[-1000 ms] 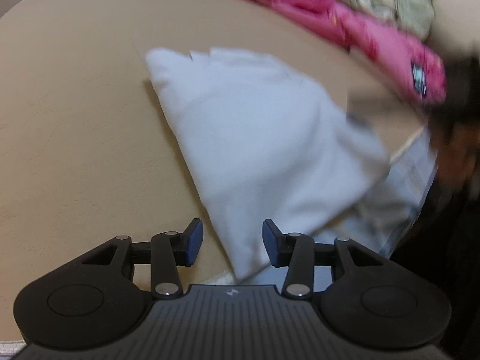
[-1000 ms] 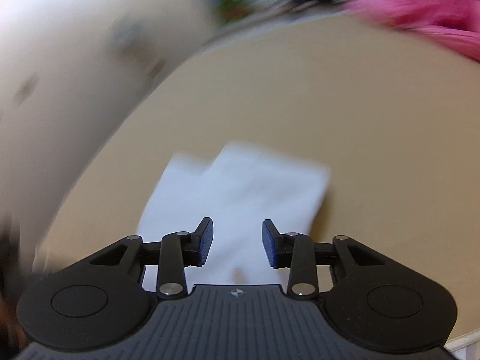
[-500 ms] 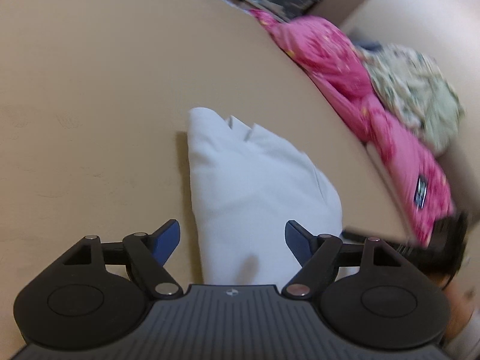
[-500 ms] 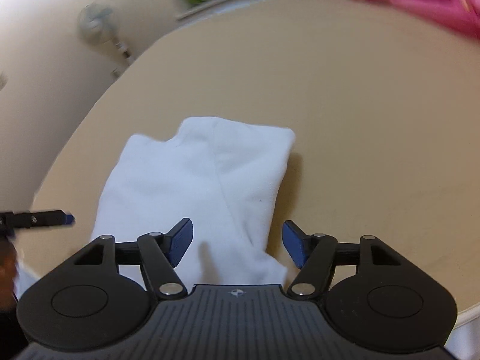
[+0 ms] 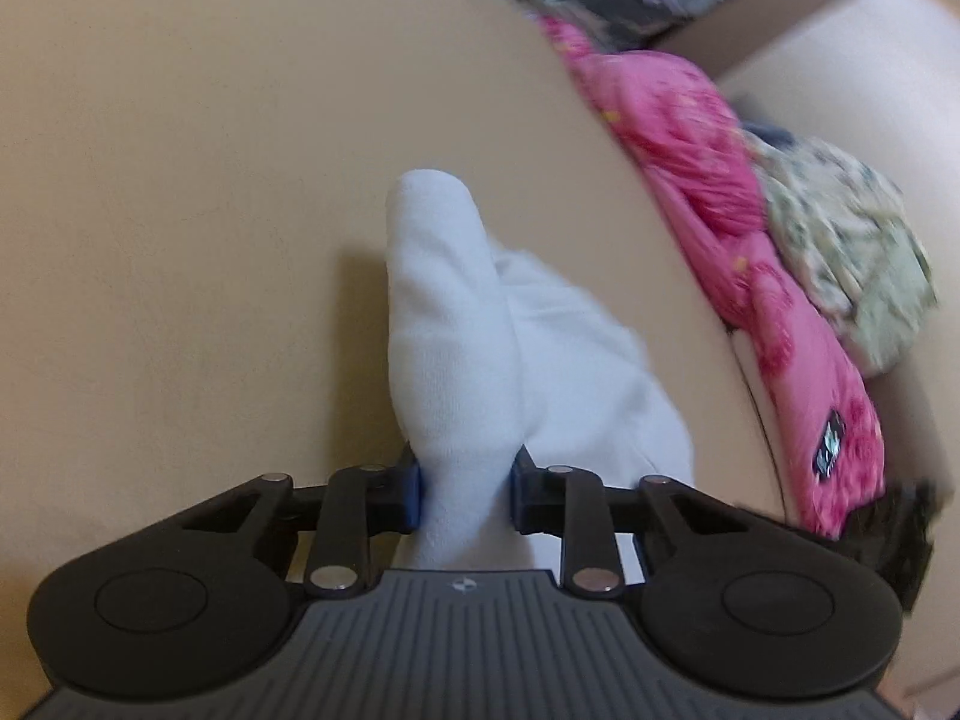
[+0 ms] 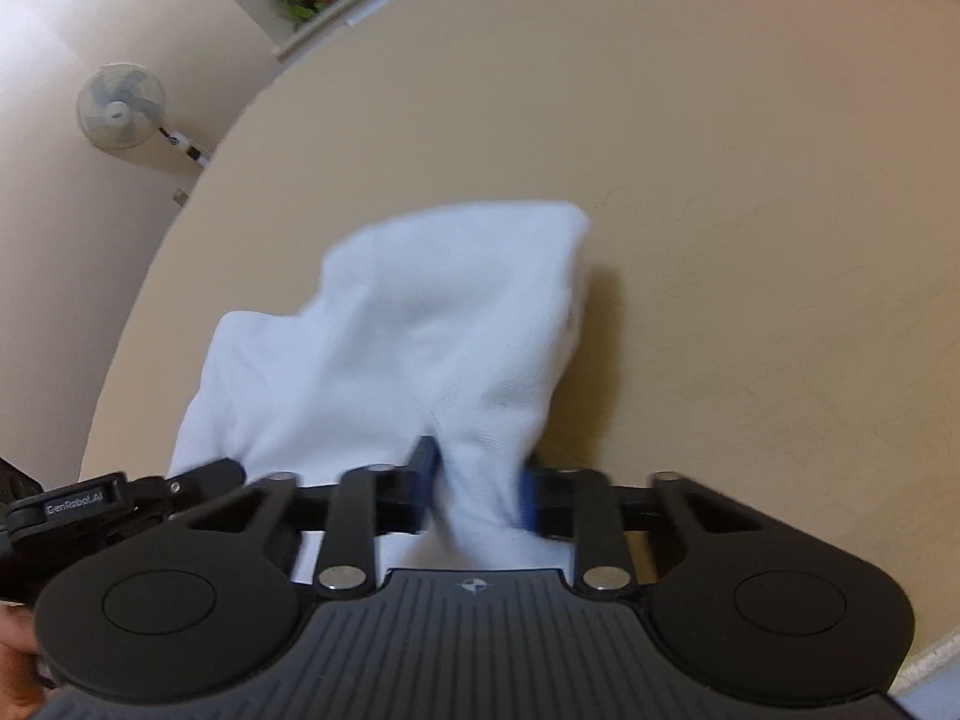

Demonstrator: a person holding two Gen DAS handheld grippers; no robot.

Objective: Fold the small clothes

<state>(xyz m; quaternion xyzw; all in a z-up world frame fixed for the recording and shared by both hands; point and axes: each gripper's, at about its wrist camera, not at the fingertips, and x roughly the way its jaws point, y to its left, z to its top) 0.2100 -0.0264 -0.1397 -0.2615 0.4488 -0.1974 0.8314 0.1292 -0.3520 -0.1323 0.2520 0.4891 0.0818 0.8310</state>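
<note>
So the white garment (image 5: 474, 354) is lying on the tan tabletop (image 5: 180, 180), near edge right at the front, and it's already partly folded over on itself. Half a second ago both tools were spread wide just above that near edge with nothing in them. Now the left gripper (image 5: 465, 489) is squeezing in on a bunched-up ridge of the cloth, blue pads pressing the fabric from both sides, and the right gripper (image 6: 477, 489) is doing the same on its own pinch of the hem, jaws closing with cloth between them. The fabric has tented up into peaks where it was flat before, so I'd say the grab is made and the next fold is about to start, probably carrying that near edge over toward the far side.

Off to the side there's a pink garment (image 5: 738, 228) and a pale floral one (image 5: 852, 252) piled up, presumably waiting their turn.

Readable writing: "GenRobot.AI" on the side of the other tool as seen from the right camera. The pink garment has a small dark label (image 5: 829, 450), too blurry to read.
</note>
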